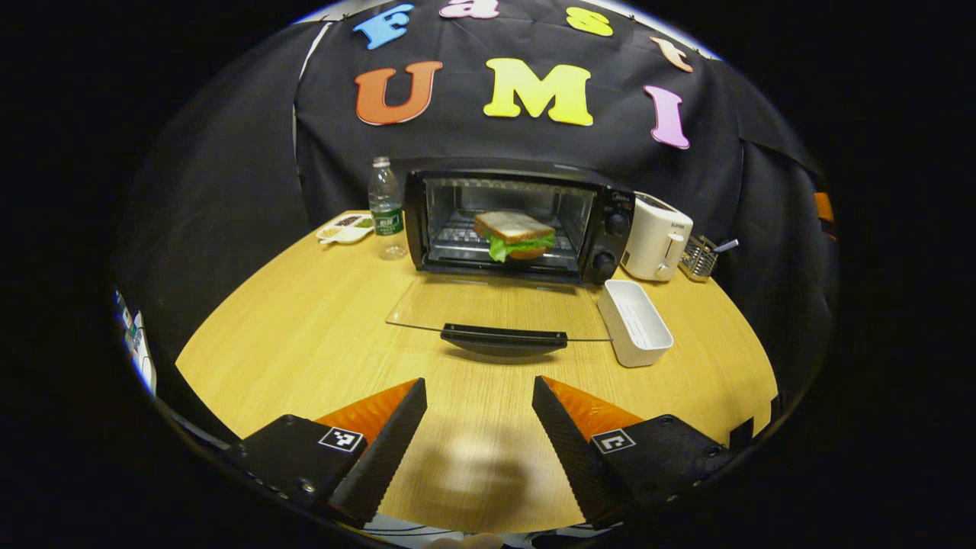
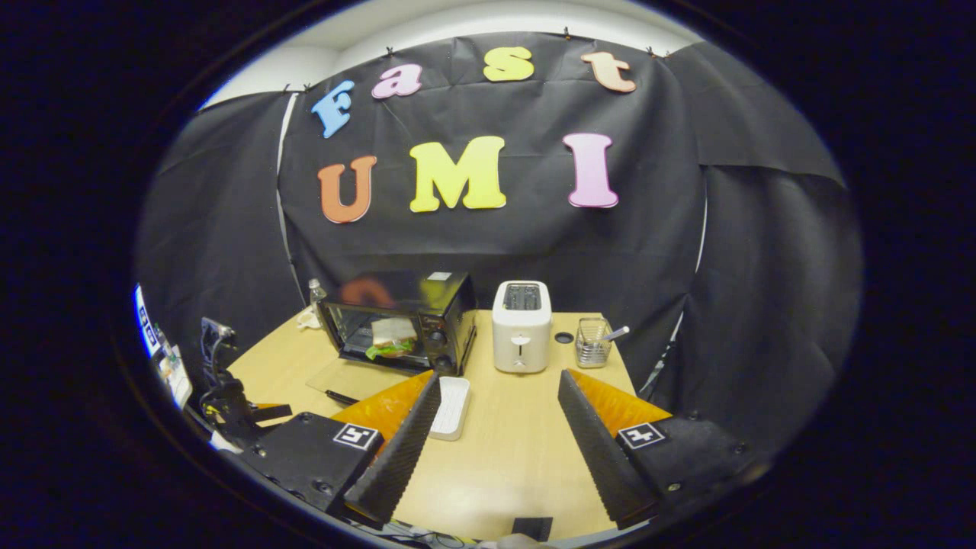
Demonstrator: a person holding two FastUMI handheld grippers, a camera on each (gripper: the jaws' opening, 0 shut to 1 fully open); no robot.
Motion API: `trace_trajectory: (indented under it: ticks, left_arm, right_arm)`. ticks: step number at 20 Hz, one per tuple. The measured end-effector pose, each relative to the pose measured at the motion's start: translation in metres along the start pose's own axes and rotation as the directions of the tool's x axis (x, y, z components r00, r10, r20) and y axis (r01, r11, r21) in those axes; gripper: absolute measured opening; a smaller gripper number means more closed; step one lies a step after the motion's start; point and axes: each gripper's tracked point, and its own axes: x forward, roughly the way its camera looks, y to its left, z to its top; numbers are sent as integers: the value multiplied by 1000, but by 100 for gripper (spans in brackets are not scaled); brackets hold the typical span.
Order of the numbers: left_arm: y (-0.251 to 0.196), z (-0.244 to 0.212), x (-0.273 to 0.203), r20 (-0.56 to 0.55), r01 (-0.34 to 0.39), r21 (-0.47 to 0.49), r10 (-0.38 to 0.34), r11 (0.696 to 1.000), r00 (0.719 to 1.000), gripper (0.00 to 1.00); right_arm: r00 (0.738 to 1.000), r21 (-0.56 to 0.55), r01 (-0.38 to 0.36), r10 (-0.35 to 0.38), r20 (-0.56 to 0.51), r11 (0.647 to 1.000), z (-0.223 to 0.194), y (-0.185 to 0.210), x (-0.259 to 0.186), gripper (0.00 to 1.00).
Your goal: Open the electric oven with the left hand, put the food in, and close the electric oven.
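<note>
While the layered sandwich with green lettuce (image 1: 515,236) sat on the rack inside the black electric oven (image 1: 518,221), centre frame, the glass door's long black handle (image 1: 503,335) lay crosswise, straight ahead of the left gripper (image 1: 479,396), the nearer one. Both it and the right gripper (image 2: 499,393) stood wide and empty.

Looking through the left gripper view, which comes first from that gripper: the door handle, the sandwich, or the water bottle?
1. Black handle of the open glass oven door, straight ahead, nearest.
2. Sandwich with green lettuce, inside the black oven.
3. Clear plastic water bottle, left of the oven, about level with the sandwich; too close to call.
</note>
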Motion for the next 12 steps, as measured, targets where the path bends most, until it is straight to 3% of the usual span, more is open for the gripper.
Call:
trace_trajectory:
  ticks: [6, 7, 9, 10, 11, 12]
  left_arm:
    - [-14, -13, 50, -65, 57, 55, -53, 997, 996, 93]
    - [-15, -13, 56, -67, 66, 61, -62, 996, 996, 93]
    - [-16, -15, 69, -82, 67, 73, -61, 995, 995, 93]
    - [-16, -18, 74, -93, 66, 72, -59, 995, 994, 93]
    - [-15, -17, 81, -100, 68, 71, -61, 995, 993, 93]
    - [-13, -18, 86, -106, 65, 75, -57, 995, 993, 93]
  right_arm:
    - [995, 2, 77, -77, -63, 997, -12, 2, -1, 99]
    - [994, 12, 84, -83, -70, 996, -15, 4, 0, 91]
    - [991, 38, 102, -98, -87, 994, -20, 6, 1, 91]
    - [989, 43, 117, -112, -101, 992, -23, 6, 1, 99]
    - [986, 48, 130, -124, -110, 990, -25, 4, 0, 91]
    - [984, 48, 142, -135, -115, 989, -27, 4, 0, 91]
